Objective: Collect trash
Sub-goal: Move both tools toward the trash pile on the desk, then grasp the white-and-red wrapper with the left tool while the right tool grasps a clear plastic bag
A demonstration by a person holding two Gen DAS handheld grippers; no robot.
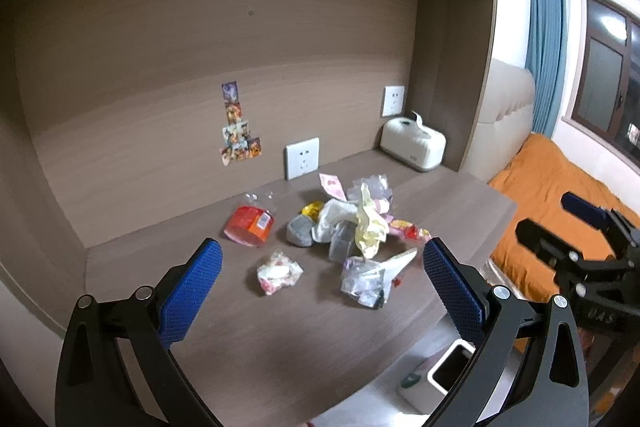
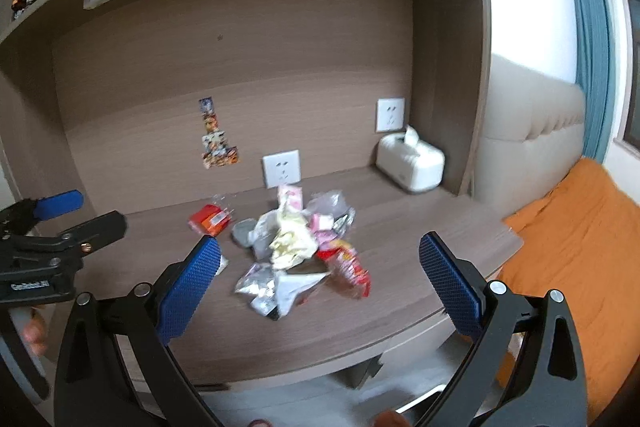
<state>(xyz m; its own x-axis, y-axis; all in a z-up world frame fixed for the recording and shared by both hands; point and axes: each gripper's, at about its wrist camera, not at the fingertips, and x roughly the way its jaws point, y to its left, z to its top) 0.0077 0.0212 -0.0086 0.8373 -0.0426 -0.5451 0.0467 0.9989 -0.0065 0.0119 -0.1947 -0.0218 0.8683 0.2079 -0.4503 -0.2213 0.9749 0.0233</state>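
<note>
A pile of trash (image 1: 352, 223) lies on the wooden desk (image 1: 248, 323): crumpled yellow paper (image 1: 370, 223), clear plastic wrappers (image 1: 366, 281), a grey lump (image 1: 300, 230), an orange-red packet (image 1: 250, 225) and a small crumpled wrapper (image 1: 279, 271) nearest me. My left gripper (image 1: 322, 259) is open and empty, above the desk in front of the pile. My right gripper (image 2: 320, 255) is open and empty, also in front of the pile (image 2: 296, 247). Each gripper shows at the edge of the other's view.
A white tissue box (image 1: 413, 145) stands at the back right of the desk. Wall sockets (image 1: 302, 158) and stickers (image 1: 238, 131) are on the back panel. A white bin (image 1: 450, 367) sits on the floor below the desk edge. An orange bed (image 1: 552, 211) is at right.
</note>
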